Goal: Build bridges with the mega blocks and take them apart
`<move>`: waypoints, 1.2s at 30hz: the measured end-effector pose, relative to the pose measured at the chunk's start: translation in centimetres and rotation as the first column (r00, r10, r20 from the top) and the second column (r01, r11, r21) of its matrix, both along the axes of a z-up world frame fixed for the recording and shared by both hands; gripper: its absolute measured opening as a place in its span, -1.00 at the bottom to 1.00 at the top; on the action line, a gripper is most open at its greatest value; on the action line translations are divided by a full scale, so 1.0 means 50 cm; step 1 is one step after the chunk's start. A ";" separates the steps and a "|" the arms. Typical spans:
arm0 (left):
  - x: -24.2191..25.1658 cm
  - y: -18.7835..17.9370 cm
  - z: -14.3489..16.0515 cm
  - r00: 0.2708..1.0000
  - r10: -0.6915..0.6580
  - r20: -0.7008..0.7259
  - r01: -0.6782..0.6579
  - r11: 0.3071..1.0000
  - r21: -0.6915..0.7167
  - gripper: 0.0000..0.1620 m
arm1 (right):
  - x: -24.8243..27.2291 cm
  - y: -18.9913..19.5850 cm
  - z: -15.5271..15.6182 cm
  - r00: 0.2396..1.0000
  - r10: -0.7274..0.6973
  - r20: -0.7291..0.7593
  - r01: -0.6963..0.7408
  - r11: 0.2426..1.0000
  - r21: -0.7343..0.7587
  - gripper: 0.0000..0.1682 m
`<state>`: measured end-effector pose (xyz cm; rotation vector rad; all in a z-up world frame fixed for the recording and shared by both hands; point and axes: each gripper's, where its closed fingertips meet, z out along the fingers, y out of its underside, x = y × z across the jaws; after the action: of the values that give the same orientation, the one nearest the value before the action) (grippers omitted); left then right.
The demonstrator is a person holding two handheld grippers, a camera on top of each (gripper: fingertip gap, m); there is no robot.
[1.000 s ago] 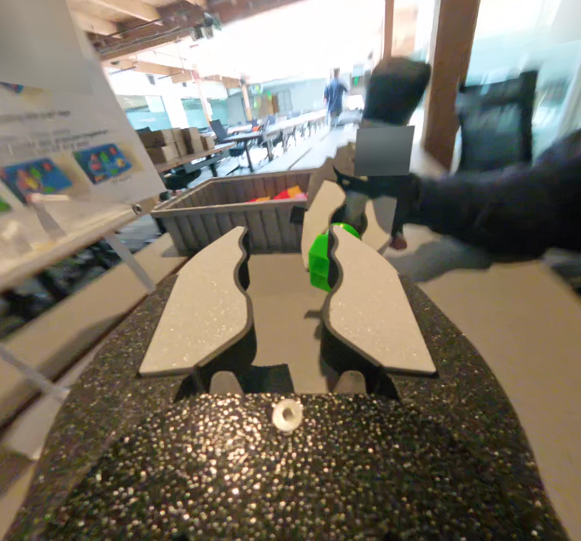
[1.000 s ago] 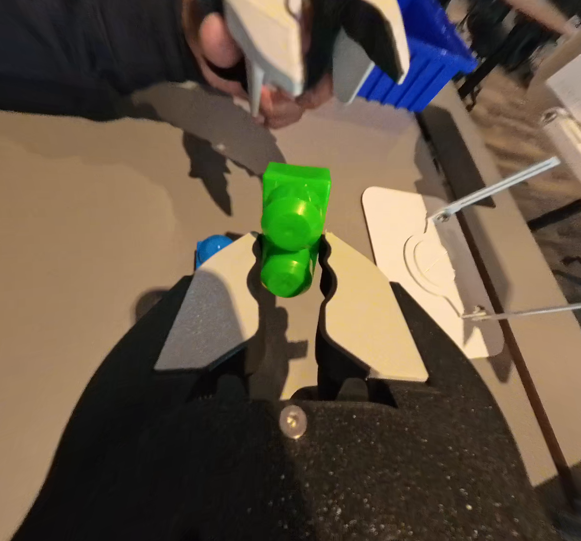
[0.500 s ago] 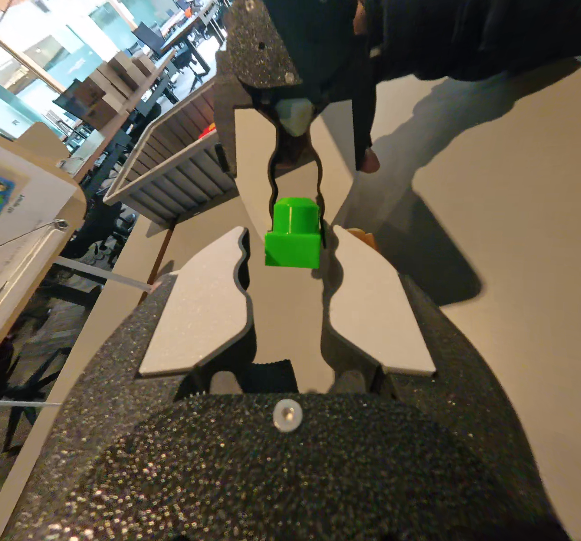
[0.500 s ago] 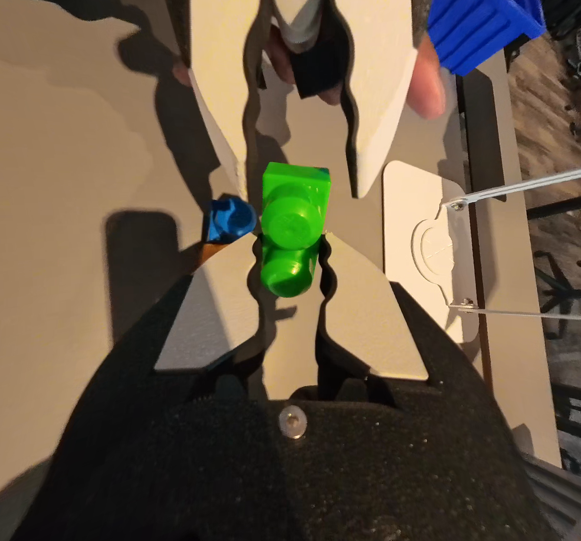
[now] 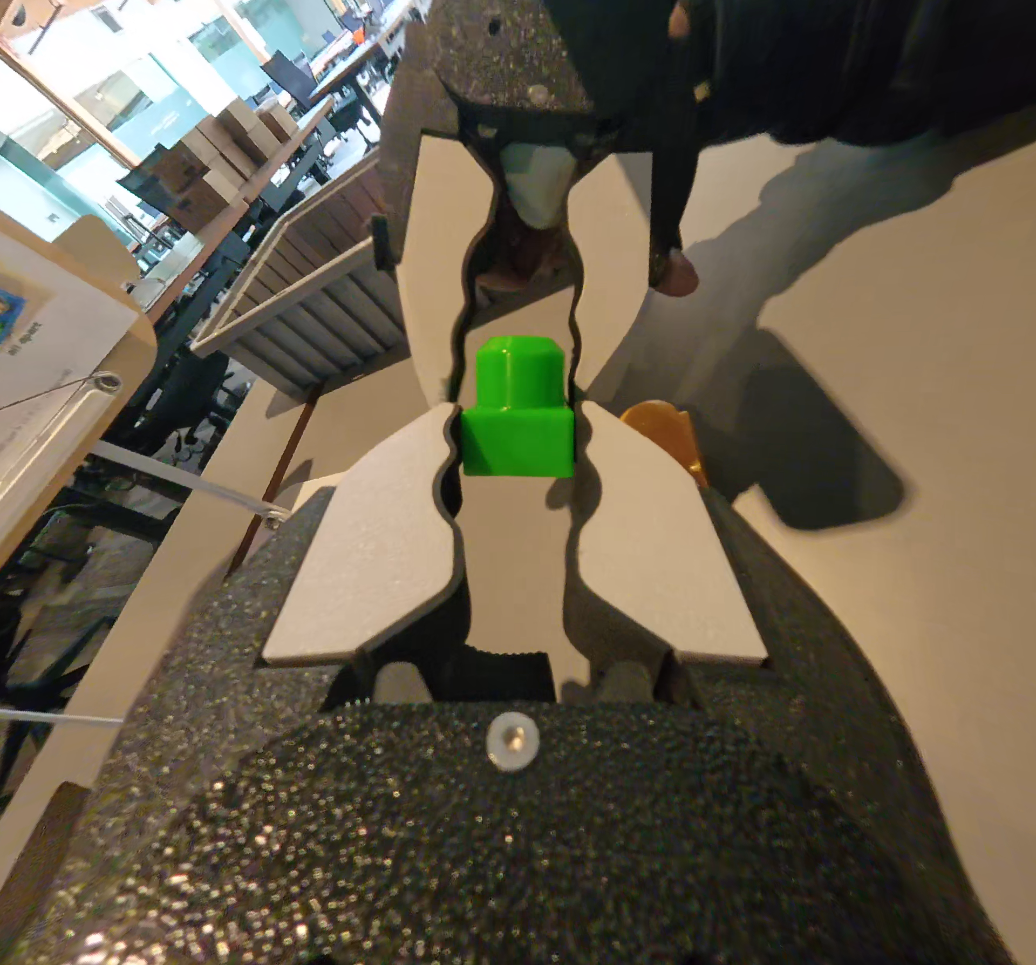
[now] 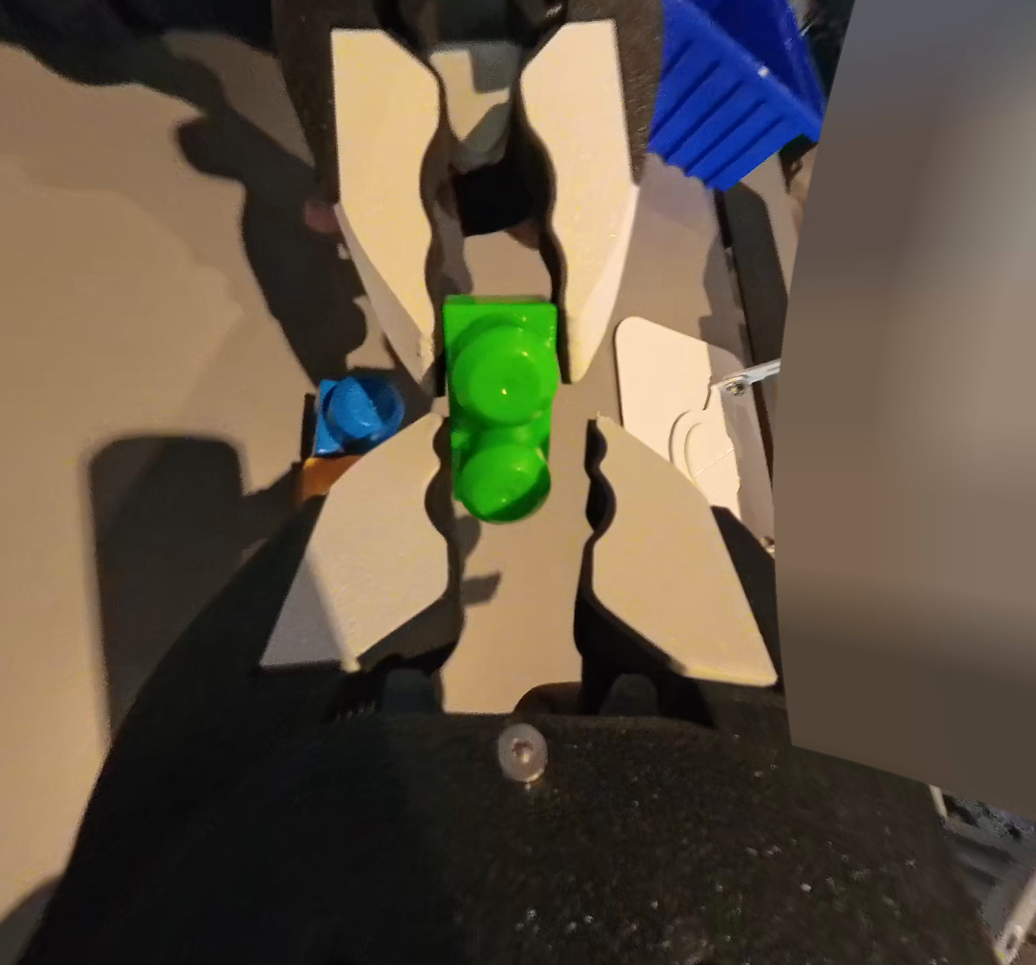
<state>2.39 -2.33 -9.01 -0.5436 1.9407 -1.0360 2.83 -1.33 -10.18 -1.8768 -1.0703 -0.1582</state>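
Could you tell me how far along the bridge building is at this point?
Done: no bridge stands yet; a blue block and an orange block sit nearby. In hand: the left gripper pinches the green block, while the right gripper looks open around it. Left: building the bridge, then taking it apart.

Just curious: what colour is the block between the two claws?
Bright green block, clearest in the right wrist view.
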 end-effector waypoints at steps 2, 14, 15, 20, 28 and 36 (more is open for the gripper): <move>0.001 0.006 0.010 1.000 -0.002 0.025 0.003 0.998 -0.058 -0.55 | 0.004 0.005 0.019 0.997 0.004 -0.075 0.000 0.999 0.048 -0.35; 0.005 0.075 0.073 0.980 0.027 0.197 0.079 0.855 -0.512 -0.55 | 0.033 0.022 0.058 0.807 0.138 -0.575 -0.005 0.974 0.228 -0.25; 0.006 0.080 0.071 0.980 0.026 0.195 0.084 0.844 -0.530 -0.55 | 0.034 0.024 0.049 0.797 0.141 -0.587 -0.007 0.975 0.224 -0.25; 0.008 0.093 0.065 0.984 0.018 0.179 0.092 0.805 -0.586 -0.56 | 0.042 0.037 0.012 0.769 0.133 -0.625 -0.010 0.981 0.196 -0.28; 0.004 0.109 0.064 0.986 0.012 0.168 0.096 0.776 -0.623 -0.56 | 0.053 0.039 0.020 0.722 0.139 -0.677 -0.007 0.981 0.193 -0.32; 0.003 0.115 0.060 0.988 0.005 0.152 0.093 0.768 -0.634 -0.56 | 0.059 0.035 0.028 0.684 0.156 -0.712 -0.020 0.980 0.196 -0.32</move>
<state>2.55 3.44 -6.03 -0.7688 1.4383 -1.7383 5.80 0.42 -8.78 -1.4946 -0.5530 0.5132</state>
